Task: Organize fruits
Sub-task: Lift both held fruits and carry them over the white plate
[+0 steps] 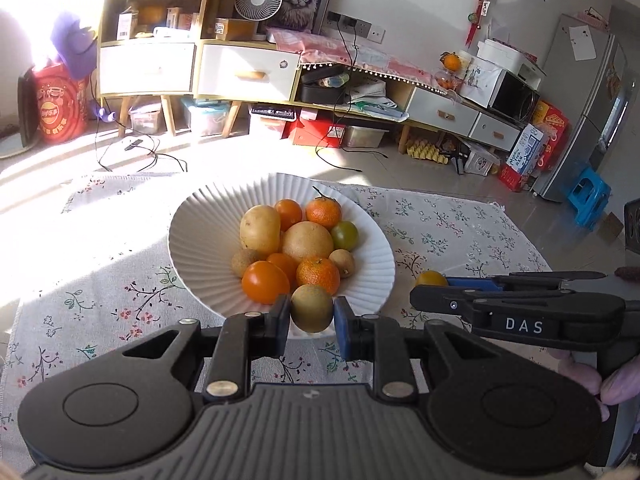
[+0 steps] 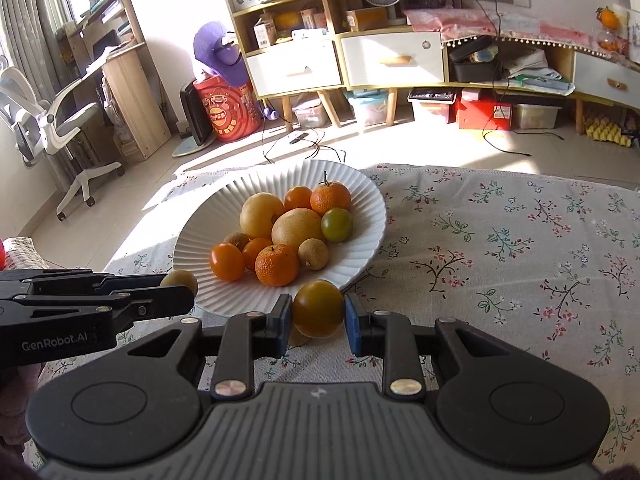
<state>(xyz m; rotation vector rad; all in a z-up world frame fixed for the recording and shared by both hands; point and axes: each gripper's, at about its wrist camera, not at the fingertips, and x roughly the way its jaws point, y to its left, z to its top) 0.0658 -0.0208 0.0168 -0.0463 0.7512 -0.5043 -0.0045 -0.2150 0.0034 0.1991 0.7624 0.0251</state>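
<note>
A white ribbed plate [image 1: 200, 224] [image 2: 360, 188] on the floral tablecloth holds several fruits: mandarins, orange tomatoes, a green tomato, pale round fruits and small brown ones. My left gripper [image 1: 312, 312] is shut on a small brown fruit [image 1: 312, 307] at the plate's near rim; that fruit also shows in the right wrist view [image 2: 179, 280]. My right gripper [image 2: 318, 316] is shut on an orange-green tomato [image 2: 318, 308] just off the plate's near right rim; it shows in the left wrist view [image 1: 430, 279], with the right gripper's fingers [image 1: 436, 298] around it.
The floral tablecloth [image 2: 520, 248] stretches to the right of the plate. Beyond the table's far edge lie a sunlit floor, cables, low cabinets [image 1: 248, 72], storage boxes, a fridge [image 1: 588, 104] and an office chair [image 2: 48, 120].
</note>
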